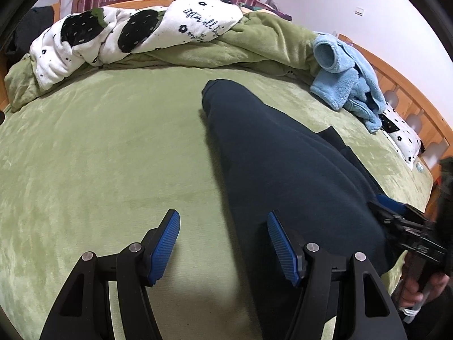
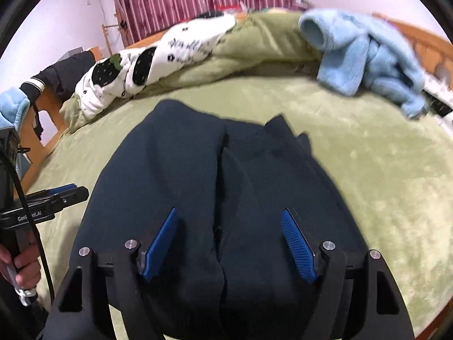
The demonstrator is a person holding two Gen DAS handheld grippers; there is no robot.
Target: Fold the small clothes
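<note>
Dark navy garment [image 2: 226,170] spread flat on the green bed [image 2: 368,170], partly folded. Right gripper [image 2: 229,223] just above it, jaws wide, nothing pinched. Left gripper [image 1: 223,226] at the garment's left edge, jaws apart, empty. Light blue fleece [image 1: 348,76] heaped near the headboard.

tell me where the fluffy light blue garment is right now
The fluffy light blue garment lies bunched at the far right of the green bed, beyond the dark navy garment.
</note>
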